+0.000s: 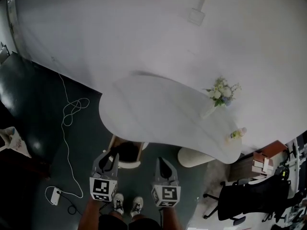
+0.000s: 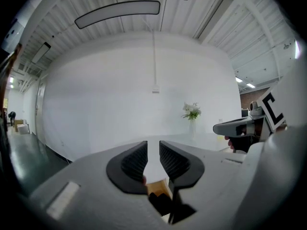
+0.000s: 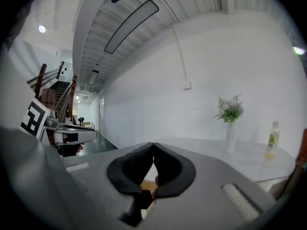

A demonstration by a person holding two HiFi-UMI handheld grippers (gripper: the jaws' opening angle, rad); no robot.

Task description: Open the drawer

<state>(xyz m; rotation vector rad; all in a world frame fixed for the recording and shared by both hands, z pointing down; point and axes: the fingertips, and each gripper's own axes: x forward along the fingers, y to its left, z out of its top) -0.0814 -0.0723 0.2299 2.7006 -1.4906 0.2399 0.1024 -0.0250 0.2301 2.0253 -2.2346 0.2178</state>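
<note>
Staircase [image 3: 58, 87] appears only in the view from the right gripper [image 3: 153, 146].

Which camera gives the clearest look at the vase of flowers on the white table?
The right gripper view: the vase of flowers stands side-on, stems and blooms clear. The left gripper view shows it smaller; the head view sees it from above.

The head camera looks steeply down from high above the left gripper [image 1: 109, 158] and right gripper [image 1: 165, 166], onto the white table [image 1: 158, 114] ahead of them. Each gripper camera sits close behind its own jaws, facing almost level across that tabletop. All three views share the flower vase [image 1: 217, 99] ahead-right of the grippers.
</note>
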